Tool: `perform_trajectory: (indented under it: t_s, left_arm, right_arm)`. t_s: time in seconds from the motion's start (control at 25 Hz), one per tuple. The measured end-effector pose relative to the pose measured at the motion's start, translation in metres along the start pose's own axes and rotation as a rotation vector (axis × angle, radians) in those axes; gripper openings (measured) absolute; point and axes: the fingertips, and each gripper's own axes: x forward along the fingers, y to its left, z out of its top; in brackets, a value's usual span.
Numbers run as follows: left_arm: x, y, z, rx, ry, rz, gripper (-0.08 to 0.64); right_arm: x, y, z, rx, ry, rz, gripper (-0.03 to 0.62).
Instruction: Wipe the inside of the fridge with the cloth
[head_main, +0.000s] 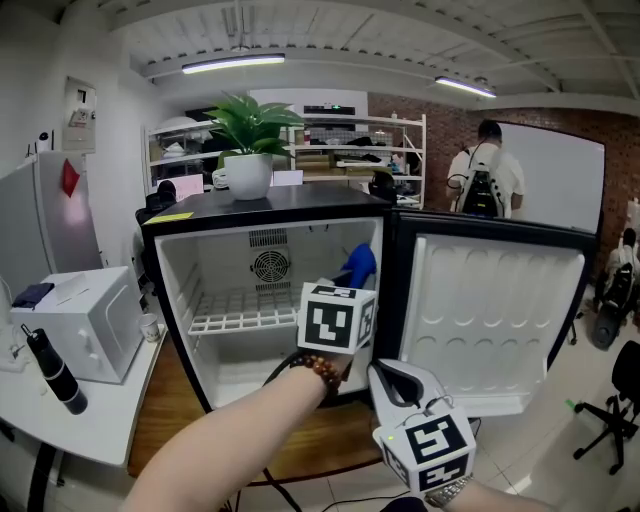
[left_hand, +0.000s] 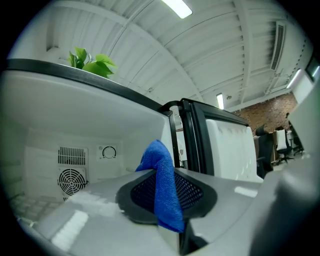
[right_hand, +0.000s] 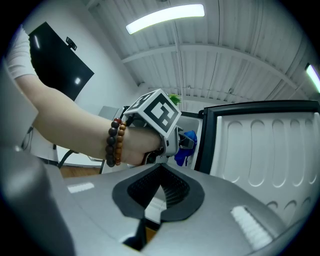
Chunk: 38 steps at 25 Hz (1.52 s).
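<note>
— Right gripper sits nearest in head view, bottom edge. State?
— Grey plastic jaws together, nothing btwn them. It's outside the fridge, low, in front of the open door.
— Left gripper?
— Reaches into the upper compartment, right side. Blue cloth is bunched at its tip, above the white wire shelf and near the right wall; can't tell if touching.
— Left gripper view?
— Jaws clamped on the cloth: fuzzy microfibre, folded to a peak, draped over black ribbed pads. Behind it is a smooth white back wall w/ round fan grille and dial.
— Right gripper view?
— Jaws closed, empty. Beyond are the left gripper's marker cube, a wrist w/ bead bracelet and the cloth as a blue lump. Door liner is glossy white w/ rounded moulded recesses.
</note>
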Motion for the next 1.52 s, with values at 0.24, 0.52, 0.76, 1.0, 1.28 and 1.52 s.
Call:
perform_trajectory:
  t_s: [0.24,0.52,0.76,1.0,1.28,1.52]
  left_arm:
    - [-0.010,-0.010,-0.002,-0.024,-0.021,-0.080,0.074]
    - [-0.031,-0.007,-0.007,-0.022,-0.037,-0.122,0.072]
    - [-0.071,-0.006,-0.016,0.029,-0.054,-0.153,0.072]
    - [-0.120,-0.001,-0.039,0.120,-0.069,-0.172,0.072]
    - [-0.165,0.012,-0.083,0.266,-0.057,-0.209,0.072]
    - [-0.202,0.022,-0.113,0.362,-0.043,-0.274,0.072]
  right_arm:
    - [-0.002,0.002,-0.001,-0.005,0.012,-0.012,0.002]
    - [-0.001,-0.018,0.004,0.016,0.000,-0.049,0.002]
    - [-0.002,-0.034,0.017,0.047,-0.042,-0.023,0.025]
    - [0.006,-0.022,0.030,0.130,-0.104,0.133,0.159]
    - [0.028,0.030,0.031,0.190,-0.035,0.446,0.254]
    - [0.047,0.081,0.002,0.249,0.137,0.716,0.286]
